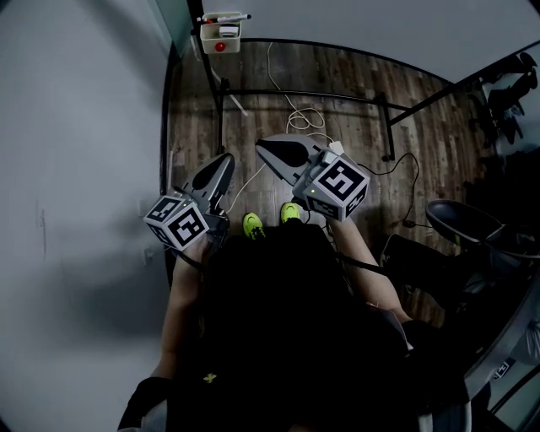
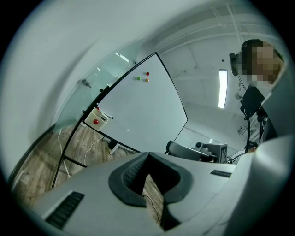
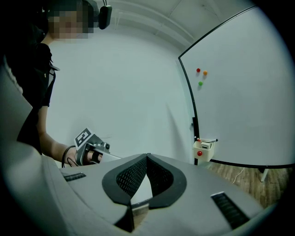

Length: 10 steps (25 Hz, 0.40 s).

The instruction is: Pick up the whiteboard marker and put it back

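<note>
The whiteboard marker (image 1: 228,17) lies across the top of a small white box (image 1: 220,37) with a red dot, fixed at the lower edge of the whiteboard (image 3: 249,92). The right gripper view shows the marker (image 3: 208,140) on the box (image 3: 204,149); in the left gripper view the box (image 2: 96,119) is far off. My left gripper (image 1: 224,162) and right gripper (image 1: 268,147) hover above the floor, well short of the box. The jaws of both are shut with nothing between them. My left gripper (image 3: 110,155), in a hand, also shows in the right gripper view.
The whiteboard stands on a black metal frame (image 1: 304,93) over a wooden floor (image 1: 337,118). White cables (image 1: 297,118) trail across the floor. A dark office chair (image 1: 472,228) is at the right. Small coloured magnets (image 3: 201,76) stick to the board. A plain wall (image 1: 76,169) fills the left.
</note>
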{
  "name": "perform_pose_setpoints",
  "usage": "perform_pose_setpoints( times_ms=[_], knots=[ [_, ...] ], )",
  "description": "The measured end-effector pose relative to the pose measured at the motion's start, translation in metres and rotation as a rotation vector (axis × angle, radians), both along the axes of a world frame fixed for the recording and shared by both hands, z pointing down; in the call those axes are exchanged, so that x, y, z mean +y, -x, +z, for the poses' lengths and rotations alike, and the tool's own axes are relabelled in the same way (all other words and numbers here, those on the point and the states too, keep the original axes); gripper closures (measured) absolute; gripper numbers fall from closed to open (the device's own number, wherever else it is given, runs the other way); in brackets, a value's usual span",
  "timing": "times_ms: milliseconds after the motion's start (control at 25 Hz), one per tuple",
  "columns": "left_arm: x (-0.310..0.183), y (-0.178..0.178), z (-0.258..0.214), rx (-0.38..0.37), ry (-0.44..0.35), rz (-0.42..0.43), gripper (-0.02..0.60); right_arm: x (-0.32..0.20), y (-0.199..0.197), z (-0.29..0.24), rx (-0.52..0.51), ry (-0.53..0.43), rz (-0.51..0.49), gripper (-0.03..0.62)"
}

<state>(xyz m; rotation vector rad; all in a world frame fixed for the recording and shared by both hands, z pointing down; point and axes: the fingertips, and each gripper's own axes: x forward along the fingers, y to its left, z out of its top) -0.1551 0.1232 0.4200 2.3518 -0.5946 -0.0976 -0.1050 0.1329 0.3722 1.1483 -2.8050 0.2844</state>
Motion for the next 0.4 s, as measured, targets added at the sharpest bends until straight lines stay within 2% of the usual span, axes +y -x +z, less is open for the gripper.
perform_pose_setpoints(
  times_ms=[400],
  knots=[
    [0.0058,-0.0008,-0.0009,-0.011,-0.009,-0.011,0.549,0.0027,0.0008,-0.0011,-0.004,-0.005,-0.019,0.593]
  ],
)
